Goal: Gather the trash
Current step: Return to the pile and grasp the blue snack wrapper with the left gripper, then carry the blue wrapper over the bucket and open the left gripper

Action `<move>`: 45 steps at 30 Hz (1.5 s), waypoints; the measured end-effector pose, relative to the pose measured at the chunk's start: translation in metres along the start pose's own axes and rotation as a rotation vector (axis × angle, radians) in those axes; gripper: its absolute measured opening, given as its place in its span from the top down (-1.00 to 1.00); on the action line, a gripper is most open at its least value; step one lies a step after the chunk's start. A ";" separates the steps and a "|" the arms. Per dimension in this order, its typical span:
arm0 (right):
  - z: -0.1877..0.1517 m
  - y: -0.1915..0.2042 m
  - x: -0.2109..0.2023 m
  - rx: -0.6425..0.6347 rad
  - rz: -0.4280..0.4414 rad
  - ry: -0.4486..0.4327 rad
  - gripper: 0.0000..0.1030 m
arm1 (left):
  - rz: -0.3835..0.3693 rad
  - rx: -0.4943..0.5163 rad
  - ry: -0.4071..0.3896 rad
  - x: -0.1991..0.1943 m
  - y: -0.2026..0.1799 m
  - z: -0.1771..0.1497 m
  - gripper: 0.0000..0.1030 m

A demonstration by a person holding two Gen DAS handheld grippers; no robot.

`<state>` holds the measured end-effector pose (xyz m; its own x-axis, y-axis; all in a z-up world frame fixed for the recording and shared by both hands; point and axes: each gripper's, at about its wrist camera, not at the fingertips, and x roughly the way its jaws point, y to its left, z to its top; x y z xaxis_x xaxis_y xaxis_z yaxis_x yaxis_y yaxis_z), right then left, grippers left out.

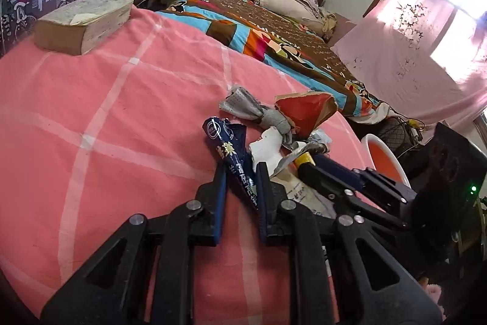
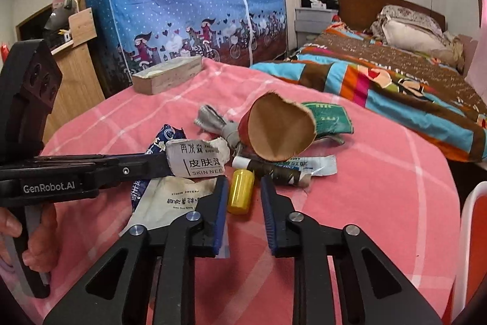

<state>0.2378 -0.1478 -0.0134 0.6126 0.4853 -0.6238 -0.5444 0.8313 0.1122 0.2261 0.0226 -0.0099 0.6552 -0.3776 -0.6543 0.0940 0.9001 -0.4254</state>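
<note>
Here, left wrist view. Item: pink checked cloth (image 1: pixel 106 111) over a raised surface, serving as the sorting ground.

- One left gripper (image 1: pixel 240 172), clenched on one dark blue wrapper (image 1: pixel 226 139). The wrapper runs lengthwise between the pads and fills the gap, likely taken by its near end so the rest trails free of the pile.
- One right gripper (image 1: pixel 310 163), entering from the right, tips at one yellow tube (image 1: pixel 304 159).
- One grey twisted cloth scrap (image 1: pixel 243 105), one red paper cone (image 1: pixel 307 111) and one thick worn book (image 1: pixel 85 20), the book well apart at the far edge and probably not rubbish.
- One white-rimmed orange container (image 1: pixel 383 154) just beyond the cloth, judged the likely destination.

Next, right wrist view.

- The right gripper's jaws are drawn in close about the yellow tube, which lies pointing away along the fingers. A sliver of cloth shows beside one pad, so I cannot tell whether it is gripped.
- One white printed packet (image 2: pixel 197 160), one cream sachet (image 2: pixel 170 197), one green packet (image 2: pixel 328 118), one dark stick on a torn strip (image 2: pixel 283 169).
- One hand (image 2: pixel 18 233) on the left gripper's handle.
- All the trash sits heaped mid-cloth, near both grippers.
</note>
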 end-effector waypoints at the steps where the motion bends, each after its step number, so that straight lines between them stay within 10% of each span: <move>1: 0.000 0.000 0.001 0.001 0.003 0.006 0.71 | 0.000 0.009 -0.004 -0.001 -0.003 0.000 0.68; 18: -0.002 -0.005 -0.041 -0.003 -0.052 -0.173 0.75 | 0.192 0.174 -0.268 -0.051 -0.026 0.006 0.88; 25: -0.002 -0.001 -0.079 -0.044 -0.088 -0.387 0.74 | 0.226 0.252 -0.456 -0.073 -0.052 0.002 0.88; 36: -0.008 -0.019 -0.147 -0.028 -0.224 -0.689 0.74 | 0.129 0.425 -0.648 -0.079 -0.120 -0.005 0.88; 45: -0.027 -0.063 -0.188 0.070 -0.373 -0.760 0.75 | -0.004 0.551 -0.650 -0.057 -0.183 -0.013 0.88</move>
<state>0.1412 -0.2983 0.0761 0.9769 0.2057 0.0572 -0.2093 0.9757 0.0655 0.1614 -0.1230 0.0971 0.9384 -0.3328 -0.0929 0.3381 0.9398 0.0490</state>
